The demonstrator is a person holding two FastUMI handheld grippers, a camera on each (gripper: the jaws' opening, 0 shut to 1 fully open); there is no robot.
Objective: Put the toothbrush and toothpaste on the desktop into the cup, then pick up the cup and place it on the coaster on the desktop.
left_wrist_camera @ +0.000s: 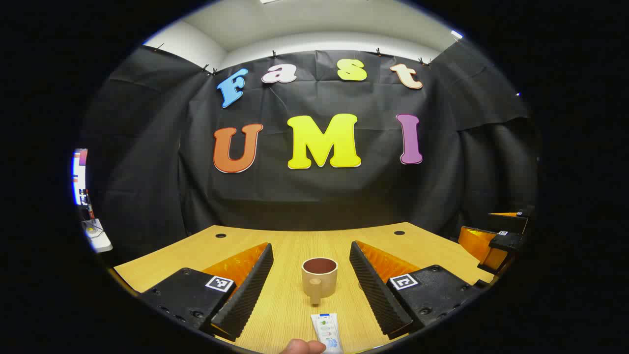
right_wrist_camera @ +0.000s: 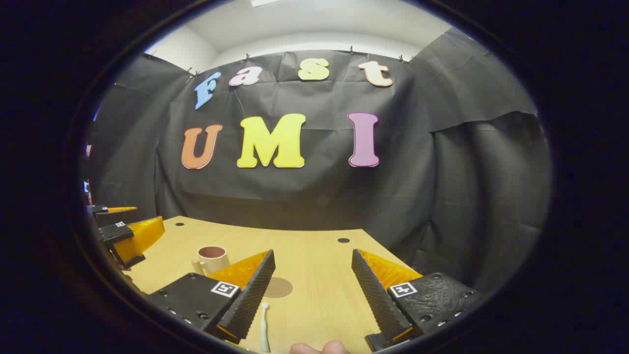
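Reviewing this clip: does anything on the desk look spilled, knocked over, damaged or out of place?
Nothing stands out. The cup stands upright on the desk, the toothpaste lies flat in front of it, and the toothbrush lies near the coaster. Both the left claw and right claw are open, holding nothing.

Toothpaste [left_wrist_camera: 328,332] before cup [left_wrist_camera: 319,277]

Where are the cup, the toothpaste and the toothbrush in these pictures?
cup [left_wrist_camera: 319,280]: left gripper view, on its side wall above the handle.
toothpaste [left_wrist_camera: 327,332]: left gripper view, middle of the tube.
toothbrush [right_wrist_camera: 264,327]: right gripper view, on its handle.
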